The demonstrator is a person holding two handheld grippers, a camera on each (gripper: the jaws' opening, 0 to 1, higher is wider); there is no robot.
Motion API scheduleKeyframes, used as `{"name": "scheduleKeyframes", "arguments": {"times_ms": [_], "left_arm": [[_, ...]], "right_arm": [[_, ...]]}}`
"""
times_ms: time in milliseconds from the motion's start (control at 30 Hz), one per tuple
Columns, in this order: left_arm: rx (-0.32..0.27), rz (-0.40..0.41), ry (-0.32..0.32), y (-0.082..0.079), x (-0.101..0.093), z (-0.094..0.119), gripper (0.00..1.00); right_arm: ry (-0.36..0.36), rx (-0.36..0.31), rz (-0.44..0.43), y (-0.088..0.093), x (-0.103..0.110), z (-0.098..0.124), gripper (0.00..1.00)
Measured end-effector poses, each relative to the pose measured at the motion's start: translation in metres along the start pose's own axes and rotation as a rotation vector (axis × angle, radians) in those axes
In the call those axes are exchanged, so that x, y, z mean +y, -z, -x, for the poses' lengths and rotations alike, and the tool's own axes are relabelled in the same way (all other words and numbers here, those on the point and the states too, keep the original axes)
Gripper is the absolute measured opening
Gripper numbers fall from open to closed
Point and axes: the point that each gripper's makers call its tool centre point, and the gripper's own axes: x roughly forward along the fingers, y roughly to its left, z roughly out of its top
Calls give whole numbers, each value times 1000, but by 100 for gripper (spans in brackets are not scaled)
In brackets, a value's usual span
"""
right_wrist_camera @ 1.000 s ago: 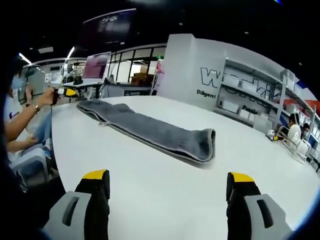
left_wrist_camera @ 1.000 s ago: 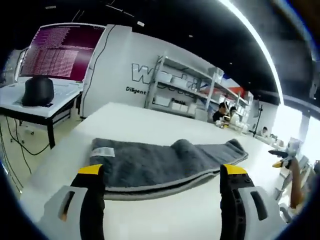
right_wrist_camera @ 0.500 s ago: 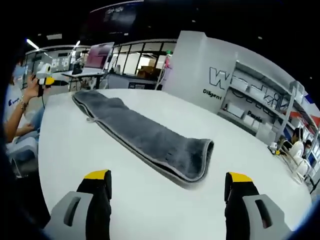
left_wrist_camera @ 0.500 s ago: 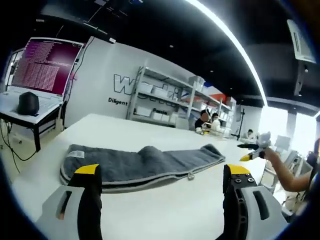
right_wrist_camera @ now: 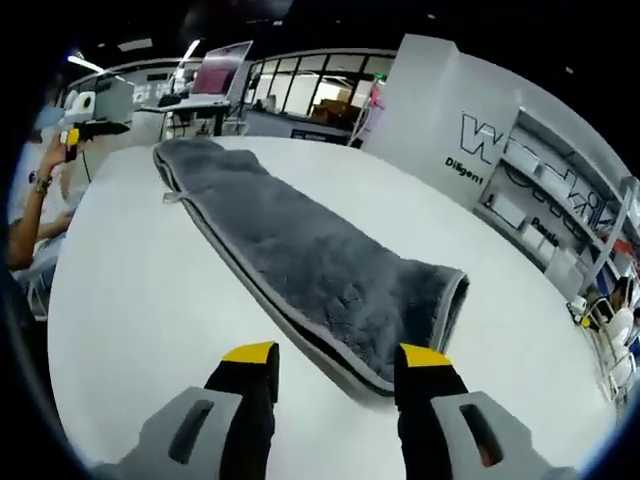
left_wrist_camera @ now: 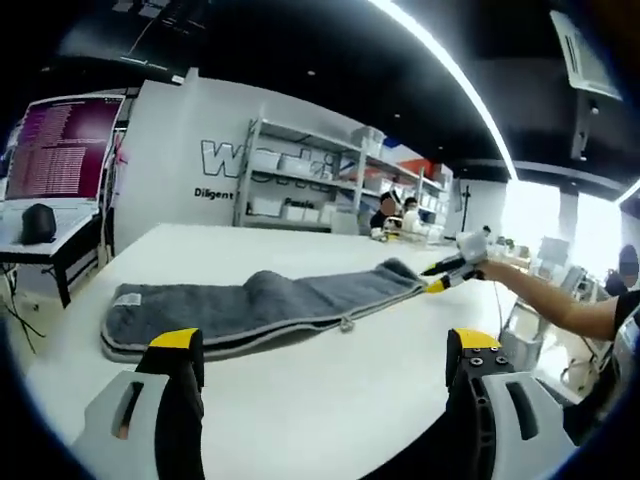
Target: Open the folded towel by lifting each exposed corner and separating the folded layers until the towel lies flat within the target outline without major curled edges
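A grey towel [left_wrist_camera: 260, 305] lies folded into a long strip on the white table [left_wrist_camera: 300, 410], with a white label at its left end. My left gripper [left_wrist_camera: 323, 342] hovers open, short of the towel's long edge, nothing between its jaws. In the right gripper view the towel [right_wrist_camera: 290, 250] runs away from me, and its near folded end lies just ahead of my right gripper [right_wrist_camera: 337, 354]. The jaws stand partly narrowed but open, with the towel's edge in line with the gap. The right gripper [left_wrist_camera: 450, 268] also appears at the towel's far end in the left gripper view.
A person's arm [left_wrist_camera: 550, 295] reaches in from the right. The left gripper [right_wrist_camera: 90, 115] and the hand holding it sit at the table's far corner. A desk with a monitor [left_wrist_camera: 55, 150] stands to the left, and shelves [left_wrist_camera: 310, 190] line the back wall.
The right gripper has moved up to the towel's near end and its jaws have narrowed. The left gripper's view has swung, and the right gripper now shows at the towel's far end.
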Motion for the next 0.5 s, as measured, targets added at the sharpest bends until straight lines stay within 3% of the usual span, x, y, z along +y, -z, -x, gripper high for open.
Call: {"name": "scheduleKeyframes", "arguments": {"times_ms": [167, 300, 500], "left_arm": [[-26, 9, 14, -7, -6, 5, 99], [-23, 5, 13, -7, -3, 9, 99], [-48, 25, 2, -12, -2, 16, 99]], "right_arm": [[-52, -2, -74, 4, 3, -11, 34], [-47, 19, -130, 12, -4, -15, 25], [-39, 18, -131, 15, -4, -15, 8]]}}
